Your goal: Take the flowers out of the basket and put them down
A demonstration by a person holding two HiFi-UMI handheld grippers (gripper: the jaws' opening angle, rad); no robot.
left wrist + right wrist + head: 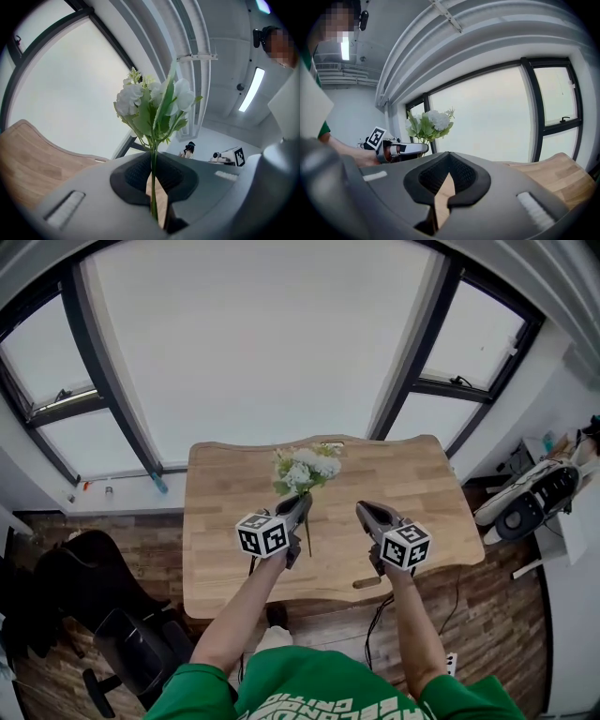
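Observation:
A small bunch of white flowers with green leaves [307,469] stands upright over the wooden table [422,486], its thin stem hanging below. My left gripper [303,503] is shut on the stem. In the left gripper view the stem [153,187] runs between the dark pads and the flowers [154,104] rise above my left gripper [153,161]. My right gripper [366,512] hovers to the right, over the table, shut with nothing in it. In the right gripper view my right gripper [449,158] points at the window, with the flowers [429,123] and my left gripper [419,148] to its left. No basket is in view.
The table stands against a large window [272,343]. A black office chair [112,610] sits on the wood floor at the left. Grey and white equipment [530,502] lies on a surface at the right. A cable [375,620] hangs below the table's near edge.

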